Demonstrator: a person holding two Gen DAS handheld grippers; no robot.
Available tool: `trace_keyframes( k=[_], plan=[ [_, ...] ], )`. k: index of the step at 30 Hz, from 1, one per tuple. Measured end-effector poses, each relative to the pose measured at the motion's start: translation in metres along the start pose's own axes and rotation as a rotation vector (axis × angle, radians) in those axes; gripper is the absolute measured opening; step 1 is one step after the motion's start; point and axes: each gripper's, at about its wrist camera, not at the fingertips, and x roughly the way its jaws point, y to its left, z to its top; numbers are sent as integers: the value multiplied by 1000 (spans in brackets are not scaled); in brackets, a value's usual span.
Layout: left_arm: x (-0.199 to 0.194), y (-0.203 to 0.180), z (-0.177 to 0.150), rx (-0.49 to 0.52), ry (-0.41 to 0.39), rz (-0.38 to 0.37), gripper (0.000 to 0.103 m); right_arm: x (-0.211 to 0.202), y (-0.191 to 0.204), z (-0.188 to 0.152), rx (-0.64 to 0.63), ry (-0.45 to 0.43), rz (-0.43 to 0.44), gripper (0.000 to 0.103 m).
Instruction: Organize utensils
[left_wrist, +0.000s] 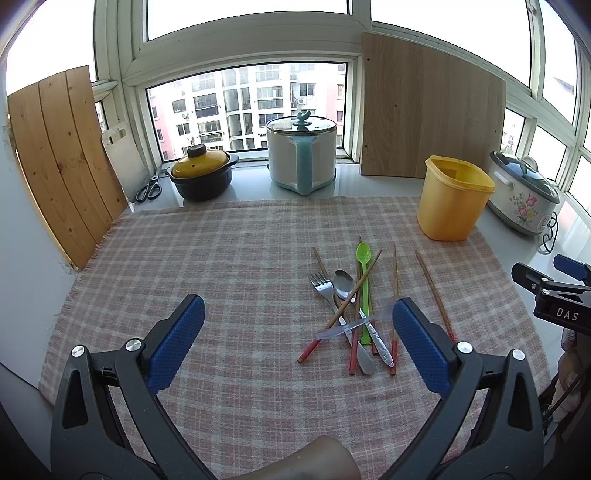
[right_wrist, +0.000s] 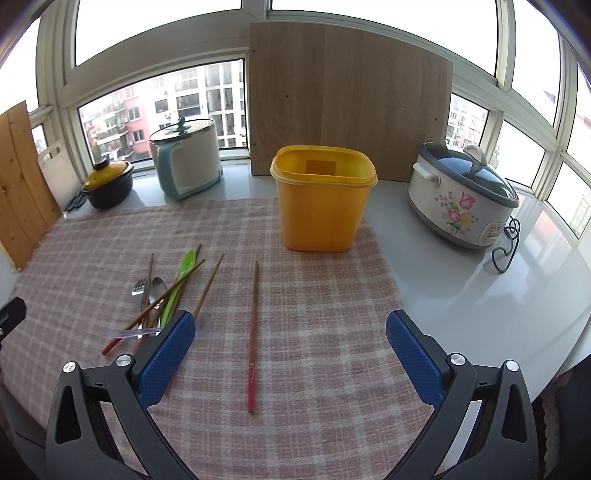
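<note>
Left gripper (left_wrist: 297, 341) jaws spread wide, nothing held, hovering over checked cloth (left_wrist: 221, 266). Right gripper (right_wrist: 290, 354) same: wide open, empty, lone chopstick (right_wrist: 253, 332) lying between its fingers' line. Utensil pile (left_wrist: 347, 314) — fork, spoons, chopsticks, crossed over each other — sits mid-cloth. Yellow bin (right_wrist: 321, 206) upright at the cloth's far edge, well apart from the pile.

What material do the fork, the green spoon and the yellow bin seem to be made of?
Fork: likely steel, with a shiny grey surface and bright reflections. Green spoon: probably plastic, with a vivid, glossy, uniform colour. Yellow bin: plastic, slightly translucent, with a moulded rim.
</note>
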Motion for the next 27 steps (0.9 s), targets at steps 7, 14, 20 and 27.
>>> trace_keyframes(
  k=[7, 14, 20, 27],
  plan=[
    [0, -1, 0, 0, 1, 2, 103, 0, -1, 0, -1, 0, 1, 102],
    [0, 0, 0, -1, 1, 2, 103, 2, 1, 0, -5, 8, 4, 102],
    [0, 0, 0, 0, 1, 1, 103, 3, 1, 1, -8, 9, 5, 102],
    [0, 0, 0, -1, 3, 1, 103, 4, 2, 3, -14, 16, 7, 102]
  ],
)
